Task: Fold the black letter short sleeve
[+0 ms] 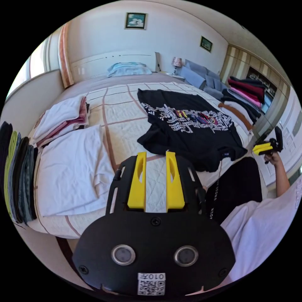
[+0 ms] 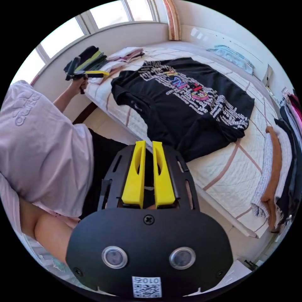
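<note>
The black letter short sleeve (image 1: 188,125) lies spread on the bed (image 1: 125,110), print up. Both tools, left (image 1: 156,155) and right (image 2: 148,145), stand narrowly parted, empty. Fabric appears soft, limp; grip hem corners or shoulders.

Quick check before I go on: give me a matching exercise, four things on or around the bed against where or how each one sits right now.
Things:
1. black letter shirt
2. white garment
3. blue pillow
4. left gripper

States:
A. at the head of the bed
B. spread out print-up on the quilt
C. jaws apart, holding nothing, over the bed's edge
D. lying flat beside the stack of dark folded clothes

Pairs: 1-B, 2-D, 3-A, 4-C
</note>
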Tool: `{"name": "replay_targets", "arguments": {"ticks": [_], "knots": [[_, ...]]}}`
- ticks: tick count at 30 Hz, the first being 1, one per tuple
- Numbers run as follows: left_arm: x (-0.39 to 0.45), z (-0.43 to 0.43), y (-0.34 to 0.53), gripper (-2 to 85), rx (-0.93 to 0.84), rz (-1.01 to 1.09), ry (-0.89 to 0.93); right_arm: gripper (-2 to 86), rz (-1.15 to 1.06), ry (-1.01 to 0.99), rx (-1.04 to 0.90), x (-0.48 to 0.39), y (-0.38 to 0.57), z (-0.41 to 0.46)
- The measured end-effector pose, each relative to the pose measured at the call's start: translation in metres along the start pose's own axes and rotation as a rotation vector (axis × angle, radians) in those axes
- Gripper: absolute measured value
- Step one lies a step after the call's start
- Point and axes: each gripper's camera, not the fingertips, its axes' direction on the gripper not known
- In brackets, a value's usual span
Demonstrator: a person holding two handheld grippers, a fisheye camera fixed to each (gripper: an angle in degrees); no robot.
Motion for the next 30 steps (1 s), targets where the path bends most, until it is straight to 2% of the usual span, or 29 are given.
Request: {"name": "replay_targets", "arguments": {"ticks": [2, 9, 12, 14, 18, 21, 23, 24, 26, 28, 30], "knots": [[-0.023, 0.019, -0.013, 10.3, -0.049, -0.054, 0.010, 5.2, 0.027, 0.015, 0.103, 0.000, -0.006, -0.007], [-0.056, 0.079, -0.039, 8.1, -0.064, -0.190, 0.214, 5.4, 0.058, 0.080, 0.181, -0.003, -0.029, -0.001], [-0.061, 0.079, -0.032, 4.2, -0.003, -0.224, 0.250, 4.9, 0.108, 0.096, 0.172, 0.000, -0.025, 0.004], [-0.066, 0.055, -0.018, 2.3, 0.098, -0.241, 0.271, 4.5, 0.142, 0.111, 0.163, 0.002, -0.020, 0.004], [-0.081, 0.000, 0.015, 1.0, 0.138, -0.249, 0.125, 4.5, 0.295, 0.237, 0.106, 0.016, 0.002, 0.001], [-0.101, 0.036, 0.040, 1.1, -0.031, -0.288, 0.178, 5.6, 0.406, 0.262, 0.073, 0.031, 0.018, 0.010], [-0.100, 0.042, 0.048, 1.9, -0.014, -0.301, 0.157, 6.6, 0.472, 0.273, 0.071, 0.041, 0.024, 0.016], [-0.096, 0.039, 0.047, 2.1, -0.009, -0.293, 0.121, 7.3, 0.525, 0.280, 0.063, 0.048, 0.027, 0.018], [-0.068, 0.016, 0.040, 2.9, 0.026, -0.220, -0.095, 8.1, 0.601, 0.286, 0.065, 0.058, 0.031, 0.018], [-0.041, -0.003, 0.033, 3.2, 0.063, -0.122, -0.239, 8.7, 0.652, 0.252, 0.088, 0.064, 0.038, 0.016], [-0.012, -0.013, 0.021, 3.5, 0.089, -0.001, -0.288, 9.4, 0.707, 0.174, 0.161, 0.065, 0.044, 0.013]]}}
